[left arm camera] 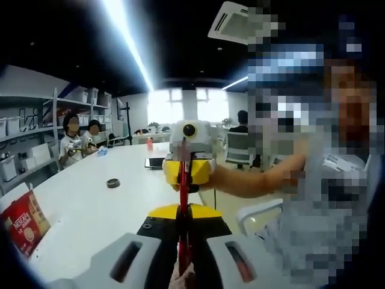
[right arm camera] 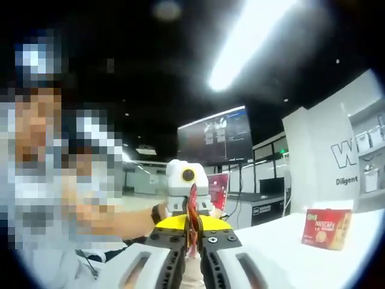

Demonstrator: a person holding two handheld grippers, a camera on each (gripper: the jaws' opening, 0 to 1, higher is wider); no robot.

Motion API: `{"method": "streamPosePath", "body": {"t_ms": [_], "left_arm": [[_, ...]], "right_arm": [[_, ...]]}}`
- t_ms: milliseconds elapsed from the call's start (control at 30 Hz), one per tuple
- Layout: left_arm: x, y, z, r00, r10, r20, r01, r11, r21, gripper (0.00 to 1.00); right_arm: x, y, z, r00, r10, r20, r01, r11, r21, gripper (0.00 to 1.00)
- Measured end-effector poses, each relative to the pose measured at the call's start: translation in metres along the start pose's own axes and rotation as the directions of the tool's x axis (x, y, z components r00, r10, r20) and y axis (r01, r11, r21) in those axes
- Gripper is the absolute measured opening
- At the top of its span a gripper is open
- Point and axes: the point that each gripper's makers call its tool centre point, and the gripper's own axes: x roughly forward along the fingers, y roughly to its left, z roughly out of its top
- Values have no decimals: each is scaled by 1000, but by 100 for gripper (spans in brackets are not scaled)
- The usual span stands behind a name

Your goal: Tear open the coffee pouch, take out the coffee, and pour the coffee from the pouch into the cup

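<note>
A thin red coffee pouch (left arm camera: 183,198) hangs edge-on in the air between my two grippers, above the white table (left arm camera: 90,205). In the left gripper view my left gripper (left arm camera: 183,227) is shut on the pouch's near end. My right gripper (left arm camera: 187,176) faces it from across and is shut on the far end. In the right gripper view the pouch (right arm camera: 192,212) rises from my right gripper (right arm camera: 194,233), with the left gripper (right arm camera: 188,208) clamped on it just behind. A person's forearm reaches in behind each opposite gripper.
A red Nescafe box (left arm camera: 24,224) (right arm camera: 326,229) stands on the table near its edge. A small black ring (left arm camera: 113,182) and a dark phone (left arm camera: 155,162) lie further along. Two seated people (left arm camera: 78,141) are at the far end, by shelves. A chair (left arm camera: 240,149) stands beyond.
</note>
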Motion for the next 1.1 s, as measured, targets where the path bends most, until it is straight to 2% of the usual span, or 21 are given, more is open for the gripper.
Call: {"method": "streamPosePath", "body": {"t_ms": [133,200,233,367,567,667,800,900,1000,1033,1100], "left_arm": [[0,-1,-3,1000,-1,-15,1,1000,8,7],[0,0,-3,1000,1,-15,-1,1000,7,7],[-1,1,-3,1000,3,-12,-2,1000,5,8],[0,2,-1,1000,11,-2,-11,1000,6,12],[-2,1,0,1000,6,-1,-6,1000,2,10],[-4,2,-1,1000,10,-10,-10,1000,7,7],[-3,2,0,1000,15,-1,-15,1000,11,7],[0,0,-1,1000,9,-12,-9,1000,18,7],[1,0,-4,1000,10,-27,-9,1000,19,10],[0,-2,-2,1000,1,-10,-1,1000,-13,12],[-3,1,-2,1000,16,-3,-16,1000,-6,16]], "right_arm": [[-7,-1,13,999,-9,35,9,1000,0,14],[-11,-3,19,999,-15,52,15,1000,-1,6],[-12,-4,21,998,-18,56,19,1000,-6,6],[-12,-6,21,998,-30,54,31,999,-17,3],[-11,-7,21,998,-19,55,19,1000,-9,3],[-8,-6,21,998,-3,55,3,1000,-6,5],[-2,-4,12,999,5,40,-6,1000,17,15],[3,-2,-4,1000,-8,-14,8,1000,-13,8],[3,-1,-5,1000,-12,-9,11,1000,-23,5],[2,-2,-4,1000,-14,0,14,1000,-19,5],[1,-4,-2,1000,-17,11,17,1000,-15,4]]}}
